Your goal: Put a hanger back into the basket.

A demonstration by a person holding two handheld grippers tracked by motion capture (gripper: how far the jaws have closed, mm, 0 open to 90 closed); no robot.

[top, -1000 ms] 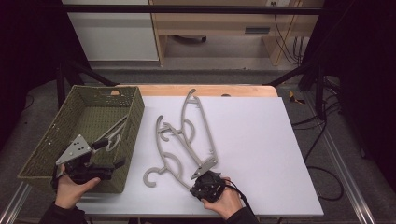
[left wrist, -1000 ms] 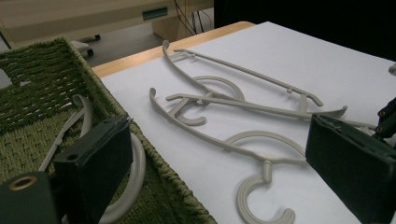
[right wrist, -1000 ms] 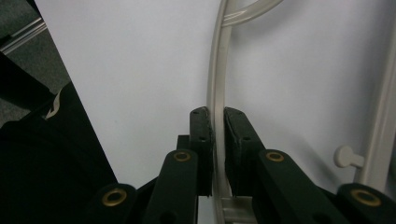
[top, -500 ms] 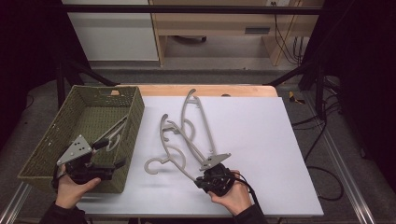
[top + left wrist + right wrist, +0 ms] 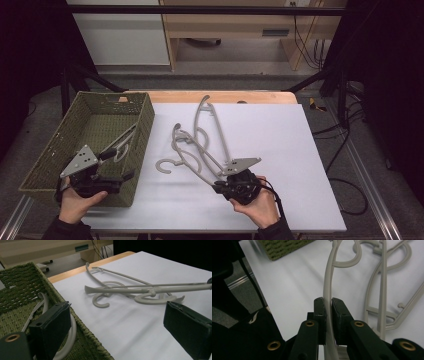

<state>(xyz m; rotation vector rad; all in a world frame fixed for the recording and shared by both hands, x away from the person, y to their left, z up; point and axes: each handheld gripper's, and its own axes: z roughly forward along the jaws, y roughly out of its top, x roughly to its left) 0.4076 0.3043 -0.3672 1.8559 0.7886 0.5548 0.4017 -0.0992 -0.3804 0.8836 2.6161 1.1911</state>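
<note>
My right gripper [image 5: 220, 183] is near the table's front edge, shut on the arm of a grey plastic hanger [image 5: 199, 169]. In the right gripper view the jaws [image 5: 327, 308] pinch that thin hanger arm [image 5: 327, 282], whose hook curls away at the top. Two more grey hangers [image 5: 215, 125] lie overlapped on the white table [image 5: 285, 145]. My left gripper [image 5: 116, 166] hovers open over the near right corner of the green woven basket [image 5: 144, 125]. Its jaws [image 5: 117, 325] stand wide apart with nothing between them. Another hanger [image 5: 118, 145] lies inside the basket.
Wooden furniture and cables stand on the floor beyond the table's far edge. A metal frame rail [image 5: 370, 190] runs along the right side. The basket takes up the table's left end, and bare white surface lies to the right of the hangers.
My right gripper has shifted right and slightly away, dragging the held hanger with it; its hook end swung farther from the front edge. The left gripper has stayed put.
</note>
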